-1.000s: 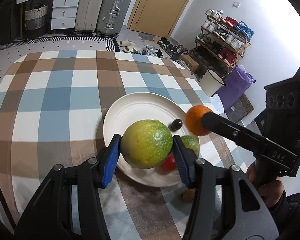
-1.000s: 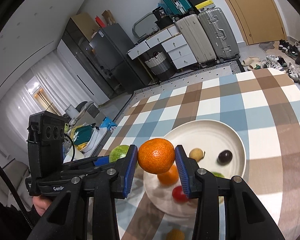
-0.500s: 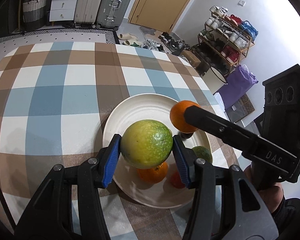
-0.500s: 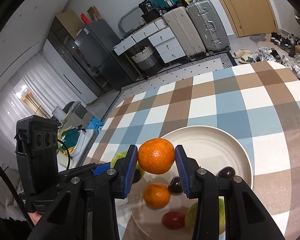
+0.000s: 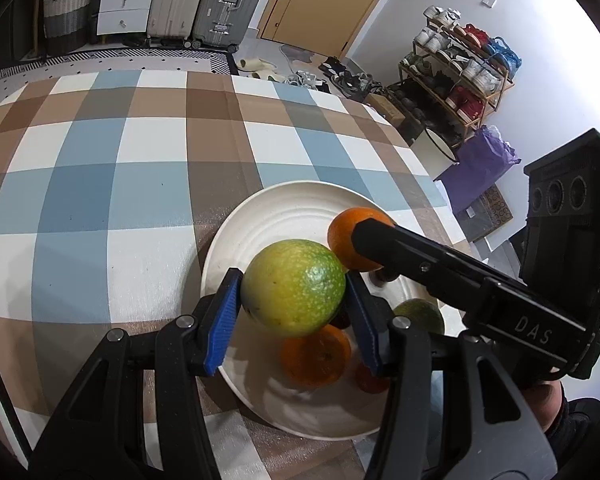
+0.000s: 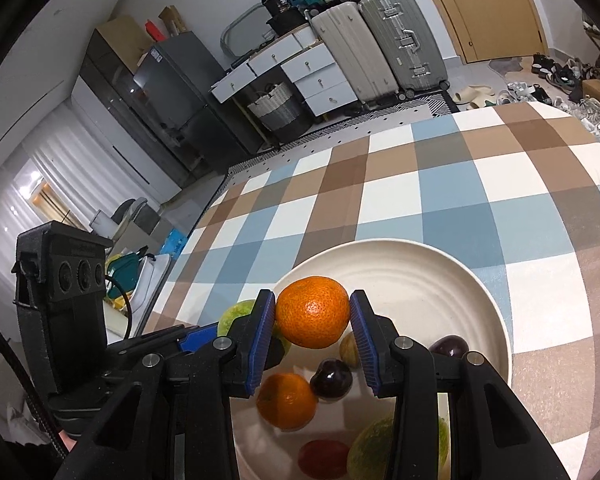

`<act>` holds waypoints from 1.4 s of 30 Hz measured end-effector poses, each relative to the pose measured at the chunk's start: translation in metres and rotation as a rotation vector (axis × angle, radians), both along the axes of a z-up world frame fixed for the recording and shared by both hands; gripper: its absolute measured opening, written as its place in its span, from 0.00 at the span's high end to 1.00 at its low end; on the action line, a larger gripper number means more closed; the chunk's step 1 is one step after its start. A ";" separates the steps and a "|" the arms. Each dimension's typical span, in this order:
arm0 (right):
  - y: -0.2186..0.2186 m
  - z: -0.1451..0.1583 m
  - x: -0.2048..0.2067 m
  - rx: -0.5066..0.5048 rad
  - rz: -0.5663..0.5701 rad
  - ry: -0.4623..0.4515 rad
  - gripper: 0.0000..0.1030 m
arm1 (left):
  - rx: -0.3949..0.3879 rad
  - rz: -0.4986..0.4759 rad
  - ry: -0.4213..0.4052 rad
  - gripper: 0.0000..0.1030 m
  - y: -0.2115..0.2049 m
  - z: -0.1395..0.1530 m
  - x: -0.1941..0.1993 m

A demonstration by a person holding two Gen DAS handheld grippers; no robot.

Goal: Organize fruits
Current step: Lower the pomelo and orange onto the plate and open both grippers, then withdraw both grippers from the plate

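My left gripper (image 5: 294, 302) is shut on a large green-yellow citrus (image 5: 294, 282), held just above the white plate (image 5: 276, 216). My right gripper (image 6: 313, 326) is shut on an orange mandarin (image 6: 313, 312), also over the plate (image 6: 420, 268) and close beside the green citrus (image 6: 236, 312). In the left wrist view that mandarin (image 5: 350, 236) shows at the tip of the right gripper's arm. On the plate lie another orange (image 6: 286, 400), a dark plum (image 6: 332, 374), a second plum (image 6: 448, 348), a red fruit (image 6: 324, 458) and a green fruit (image 6: 374, 448).
The plate rests on a blue, brown and white checked tablecloth (image 5: 100, 168) near the table's right edge. Beyond the table stand suitcases (image 5: 220, 4), white drawers (image 6: 316, 76), a shoe rack (image 5: 460, 64) and a purple bag (image 5: 484, 160) on the floor.
Both grippers have come forward and down over the plate with their fruits still held. More of the plate's fruits now show beneath them.
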State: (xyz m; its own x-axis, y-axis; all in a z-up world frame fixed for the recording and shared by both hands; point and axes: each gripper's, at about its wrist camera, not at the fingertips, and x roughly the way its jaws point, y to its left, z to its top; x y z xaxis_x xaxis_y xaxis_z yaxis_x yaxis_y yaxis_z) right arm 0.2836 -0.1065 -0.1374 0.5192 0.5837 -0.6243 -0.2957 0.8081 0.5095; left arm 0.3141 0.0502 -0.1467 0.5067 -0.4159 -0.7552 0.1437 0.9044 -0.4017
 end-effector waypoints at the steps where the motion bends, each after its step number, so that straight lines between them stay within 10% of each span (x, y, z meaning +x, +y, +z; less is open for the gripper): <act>1: 0.000 0.000 0.000 -0.004 -0.004 0.001 0.61 | 0.002 -0.011 0.007 0.52 -0.001 -0.001 0.001; 26: -0.040 0.045 -0.056 0.014 -0.094 -0.103 0.48 | 0.059 0.044 -0.089 0.52 0.009 0.049 -0.061; 42: -0.057 0.066 -0.125 0.021 -0.090 -0.186 0.26 | 0.096 0.090 -0.176 0.21 -0.001 0.083 -0.146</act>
State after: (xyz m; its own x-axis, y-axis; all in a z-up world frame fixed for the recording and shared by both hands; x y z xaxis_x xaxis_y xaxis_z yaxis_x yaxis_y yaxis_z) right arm 0.1591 -0.1632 -0.0717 0.6748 0.5418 -0.5011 -0.3135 0.8251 0.4699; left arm 0.1686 0.0491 -0.0638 0.6663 -0.2935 -0.6854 0.1211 0.9497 -0.2889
